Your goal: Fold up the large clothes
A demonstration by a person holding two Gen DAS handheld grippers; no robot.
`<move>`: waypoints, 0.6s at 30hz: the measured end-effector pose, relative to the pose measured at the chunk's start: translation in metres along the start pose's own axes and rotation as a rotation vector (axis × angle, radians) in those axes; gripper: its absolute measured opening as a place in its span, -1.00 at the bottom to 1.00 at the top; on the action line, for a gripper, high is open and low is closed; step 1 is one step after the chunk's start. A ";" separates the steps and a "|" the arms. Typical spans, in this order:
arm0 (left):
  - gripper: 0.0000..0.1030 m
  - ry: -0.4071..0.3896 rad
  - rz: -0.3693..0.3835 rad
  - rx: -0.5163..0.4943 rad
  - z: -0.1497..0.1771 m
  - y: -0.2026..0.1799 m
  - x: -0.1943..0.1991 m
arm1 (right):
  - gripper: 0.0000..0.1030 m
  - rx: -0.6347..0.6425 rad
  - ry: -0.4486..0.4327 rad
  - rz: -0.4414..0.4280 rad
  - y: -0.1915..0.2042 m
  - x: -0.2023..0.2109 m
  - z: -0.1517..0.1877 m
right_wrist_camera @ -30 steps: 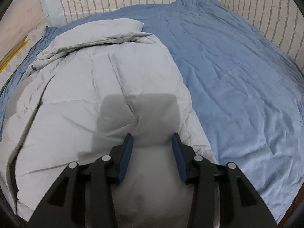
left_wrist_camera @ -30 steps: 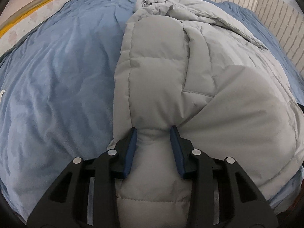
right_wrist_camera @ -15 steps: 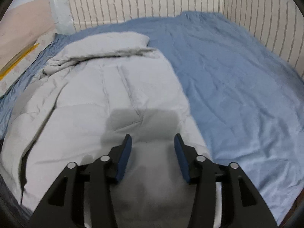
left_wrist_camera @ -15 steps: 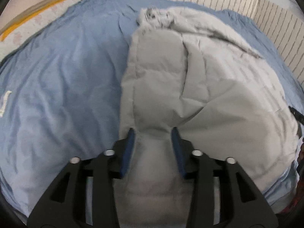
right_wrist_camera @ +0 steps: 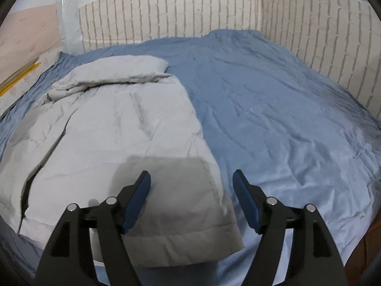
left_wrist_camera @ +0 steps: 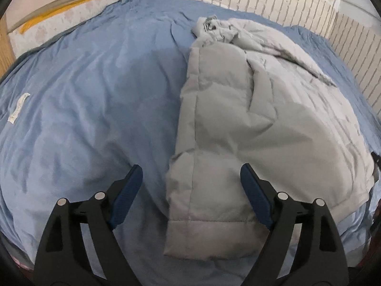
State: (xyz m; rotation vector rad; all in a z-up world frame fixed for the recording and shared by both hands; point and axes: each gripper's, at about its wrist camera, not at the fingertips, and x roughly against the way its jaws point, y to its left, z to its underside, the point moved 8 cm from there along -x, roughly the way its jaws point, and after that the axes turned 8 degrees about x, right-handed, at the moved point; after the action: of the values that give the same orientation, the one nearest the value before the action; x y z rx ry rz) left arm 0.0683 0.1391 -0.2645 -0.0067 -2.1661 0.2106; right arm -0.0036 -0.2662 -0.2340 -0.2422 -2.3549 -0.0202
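Both of your grippers have let go since a second ago. Your blue bedsheet (left_wrist_camera: 83, 109) carries the grey puffer jacket (left_wrist_camera: 262, 124), folded lengthwise with its hem at the near edge and its collar bunched at the far end. A second ago each set of pads pinched the hem; now your left gripper (left_wrist_camera: 188, 190) has its jaws opening, clear of the fabric on both sides. Your right gripper (right_wrist_camera: 191, 191) is opening too, released over the jacket's near right corner, nothing grasped.
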 end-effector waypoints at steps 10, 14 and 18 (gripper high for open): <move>0.73 0.031 0.040 0.067 0.021 0.011 0.001 | 0.52 -0.018 -0.003 0.076 -0.022 0.004 0.005; 0.66 0.050 0.070 0.080 0.029 0.009 0.000 | 0.53 -0.063 0.027 0.052 -0.030 -0.002 0.010; 0.48 0.092 0.119 0.069 0.029 -0.007 -0.008 | 0.53 -0.075 0.039 0.032 -0.028 -0.006 0.014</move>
State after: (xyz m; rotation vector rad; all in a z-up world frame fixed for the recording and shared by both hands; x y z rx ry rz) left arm 0.0497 0.1269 -0.2860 -0.1049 -2.0679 0.3466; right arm -0.0142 -0.2931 -0.2461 -0.3129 -2.3141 -0.0970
